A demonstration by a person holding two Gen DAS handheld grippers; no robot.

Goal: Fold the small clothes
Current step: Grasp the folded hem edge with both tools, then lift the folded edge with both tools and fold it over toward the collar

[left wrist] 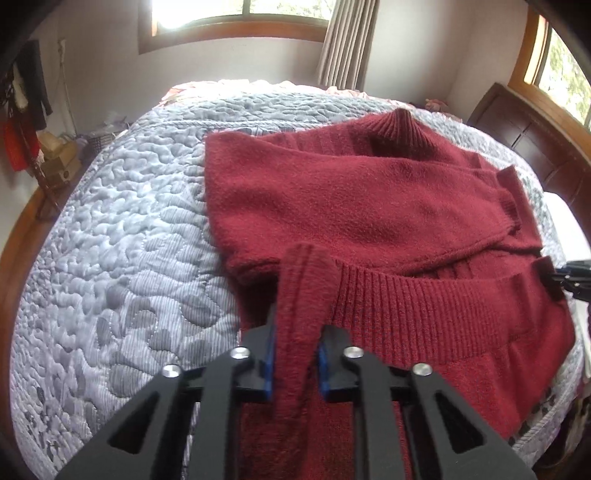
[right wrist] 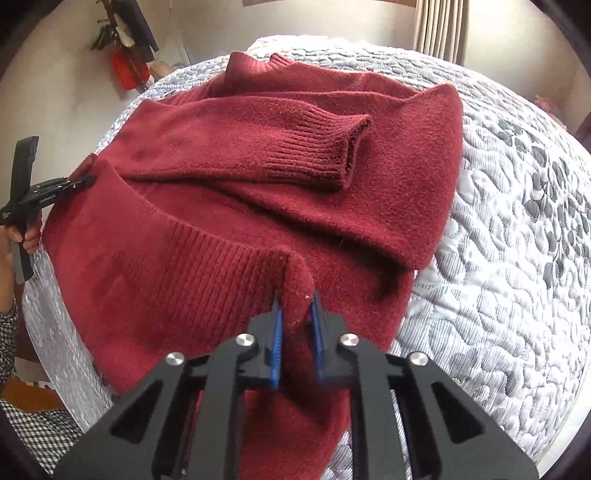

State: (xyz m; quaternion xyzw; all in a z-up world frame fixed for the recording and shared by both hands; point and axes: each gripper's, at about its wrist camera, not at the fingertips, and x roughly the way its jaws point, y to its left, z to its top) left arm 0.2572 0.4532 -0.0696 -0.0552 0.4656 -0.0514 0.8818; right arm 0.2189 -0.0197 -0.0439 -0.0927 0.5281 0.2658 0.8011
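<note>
1 red sweater (left wrist: pixel 369 206) lies on 1 quilted grey bedspread (left wrist: pixel 122 258). 2 grippers pinch its ribbed hem: the left gripper (left wrist: pixel 295 354) at 1 corner, the right gripper (right wrist: pixel 295 332) at the other. Each shows 2 blue-padded fingers (right wrist: pixel 276 347). 1 sleeve cuff (right wrist: pixel 332 147) lies across the sweater's front. 2 windows (left wrist: pixel 236 11) show, with 1 curtain (left wrist: pixel 347 40). 1 hand (right wrist: pixel 14 240) in 1 checked sleeve (right wrist: pixel 7 332) is visible.

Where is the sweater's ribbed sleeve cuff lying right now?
In the right wrist view the sleeve cuff lies folded across the chest of the red sweater, above centre, beyond the lifted hem held by the right tongs on the quilted bed.
</note>
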